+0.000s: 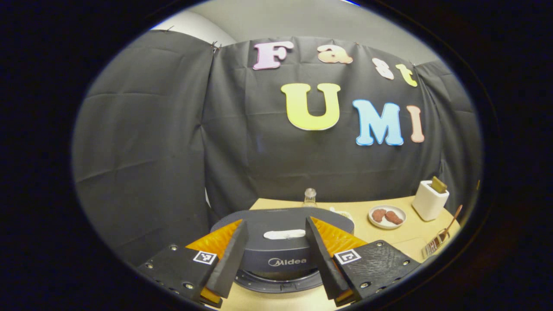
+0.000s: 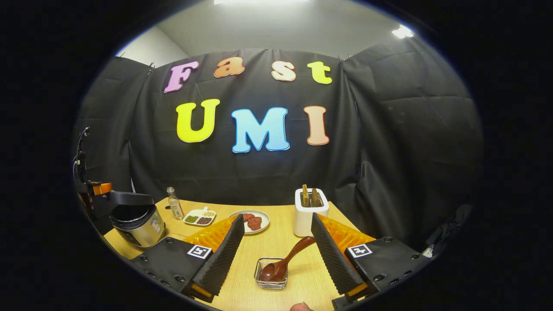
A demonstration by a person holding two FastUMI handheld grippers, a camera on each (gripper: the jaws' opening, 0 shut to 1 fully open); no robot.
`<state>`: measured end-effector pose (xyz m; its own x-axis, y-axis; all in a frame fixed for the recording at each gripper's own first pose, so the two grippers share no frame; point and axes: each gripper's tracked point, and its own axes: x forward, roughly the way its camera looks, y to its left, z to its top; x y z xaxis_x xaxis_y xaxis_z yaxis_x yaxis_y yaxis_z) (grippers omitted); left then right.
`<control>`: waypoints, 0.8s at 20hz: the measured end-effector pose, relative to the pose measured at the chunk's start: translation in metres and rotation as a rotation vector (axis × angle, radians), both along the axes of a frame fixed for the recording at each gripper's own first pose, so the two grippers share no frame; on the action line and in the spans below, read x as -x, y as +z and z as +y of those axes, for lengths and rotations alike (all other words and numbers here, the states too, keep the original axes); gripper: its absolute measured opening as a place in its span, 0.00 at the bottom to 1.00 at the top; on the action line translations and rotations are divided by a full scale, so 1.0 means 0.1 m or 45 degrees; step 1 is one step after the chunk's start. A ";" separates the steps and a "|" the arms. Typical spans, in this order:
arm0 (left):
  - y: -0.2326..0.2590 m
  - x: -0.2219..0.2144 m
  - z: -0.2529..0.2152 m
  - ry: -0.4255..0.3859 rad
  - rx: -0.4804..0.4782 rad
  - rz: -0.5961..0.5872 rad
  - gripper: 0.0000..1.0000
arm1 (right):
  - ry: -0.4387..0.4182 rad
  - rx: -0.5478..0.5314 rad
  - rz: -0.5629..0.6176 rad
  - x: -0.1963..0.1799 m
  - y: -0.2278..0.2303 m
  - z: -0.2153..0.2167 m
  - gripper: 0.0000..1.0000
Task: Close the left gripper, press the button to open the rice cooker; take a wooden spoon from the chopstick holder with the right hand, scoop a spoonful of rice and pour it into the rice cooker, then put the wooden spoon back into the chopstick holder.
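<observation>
left gripper view: the left gripper [image 1: 276,250] stands open, its two fingers apart and holding nothing, just in front of one rice cooker [image 1: 281,246] at the near left corner of the table [image 1: 384,239]. the cooker's lid is raised. behind it, toward the far edge, stands one small bottle [image 1: 309,197]. one plate [image 1: 387,216] bearing two reddish pieces and one white holder [image 1: 429,200] lie toward the far right corner.

right gripper view: the right gripper [image 2: 276,252] is also open, two fingers spread and empty. between them, near the front edge of the table [image 2: 281,242], sits one small clear dish [image 2: 271,273] with one wooden spoon [image 2: 286,260] resting bowl-down in it, handle tilted up to the right. whether the dish contains rice cannot be told. one white chopstick holder [image 2: 310,212] stands behind it, near the far edge, with two brown pieces upright in its top. along the far edge, right to left: one plate [image 2: 252,221], one divided tray [image 2: 199,217], one bottle [image 2: 174,203]. the rice cooker [image 2: 136,218] stands at the left edge, lid [image 2: 131,198] open, with the left gripper [image 2: 88,190] beside the lid.
</observation>
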<state>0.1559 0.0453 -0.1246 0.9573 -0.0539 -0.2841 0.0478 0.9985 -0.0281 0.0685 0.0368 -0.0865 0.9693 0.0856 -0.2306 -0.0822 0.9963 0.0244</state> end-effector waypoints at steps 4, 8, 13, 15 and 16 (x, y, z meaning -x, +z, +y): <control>-0.29 0.12 0.00 0.000 -0.007 0.050 0.82 | 0.006 0.001 0.009 0.00 -0.03 0.02 0.98; -0.45 0.17 -0.03 0.007 0.001 0.072 0.84 | 0.011 0.008 0.023 -0.01 -0.08 0.05 0.98; -0.70 0.24 -0.07 0.013 -0.007 0.096 0.83 | 0.009 0.008 0.039 0.00 -0.13 0.08 0.98; -0.70 0.27 -0.06 0.016 -0.012 0.050 0.83 | 0.006 0.016 0.043 -0.01 -0.14 0.07 0.98; -0.71 0.29 -0.06 0.019 -0.018 0.052 0.83 | 0.004 0.015 0.041 -0.01 -0.13 0.08 0.98</control>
